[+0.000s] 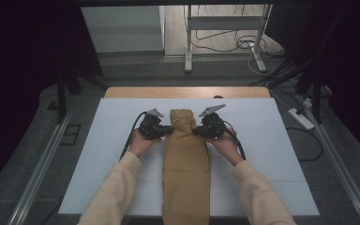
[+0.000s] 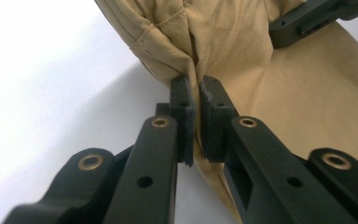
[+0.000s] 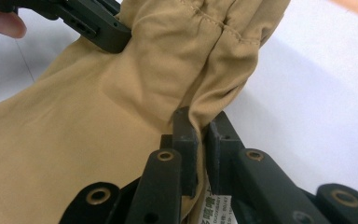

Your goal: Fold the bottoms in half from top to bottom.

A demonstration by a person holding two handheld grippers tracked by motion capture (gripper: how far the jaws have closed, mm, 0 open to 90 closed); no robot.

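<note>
A tan cloth garment (image 1: 186,164) lies lengthwise down the middle of the white table cover (image 1: 108,140), its gathered waistband at the far end. My left gripper (image 1: 168,130) is shut on the garment's left edge just below the waistband; in the left gripper view the fabric (image 2: 242,56) is pinched between the two jaws at my left gripper (image 2: 196,86). My right gripper (image 1: 196,131) is shut on the opposite edge, and in the right gripper view the cloth (image 3: 121,107) runs between the jaws of my right gripper (image 3: 200,120). A white care label (image 3: 216,205) peeks out below.
The white cover spreads to both sides of the garment, over a wooden tabletop (image 1: 187,92). Beyond the table stand a metal stand (image 1: 225,28), floor cables (image 1: 234,44) and a power strip (image 1: 301,118). Dark curtains flank both sides.
</note>
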